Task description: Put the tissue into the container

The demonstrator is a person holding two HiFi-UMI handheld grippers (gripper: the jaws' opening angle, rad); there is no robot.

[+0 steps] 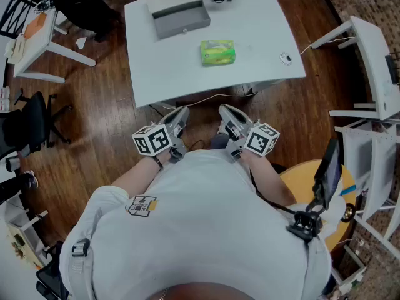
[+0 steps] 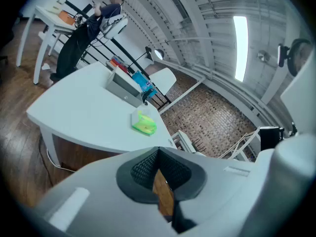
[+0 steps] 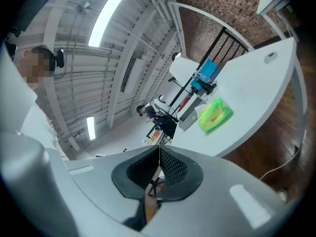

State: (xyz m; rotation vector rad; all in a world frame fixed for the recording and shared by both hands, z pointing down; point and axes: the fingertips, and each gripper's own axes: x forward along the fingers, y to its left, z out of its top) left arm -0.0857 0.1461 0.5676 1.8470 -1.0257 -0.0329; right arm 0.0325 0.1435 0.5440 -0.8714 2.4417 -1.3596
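Left gripper [image 1: 177, 117] and right gripper [image 1: 229, 117]: both closed on nothing, just short of table [image 1: 269, 49] edge. Tissue pack [image 1: 217, 52] mid-table, near grey container [image 1: 178, 10], not touching. Likely light, soft, slick film; pinch across narrow middle. Head view gives container top; gripper views only low side profiles.

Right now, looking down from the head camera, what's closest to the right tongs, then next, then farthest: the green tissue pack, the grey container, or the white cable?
1. White cable, along the table's near edge, just ahead of the right tongs.
2. Green tissue pack, middle of the table.
3. Grey container, at the table's far side, toward the left.
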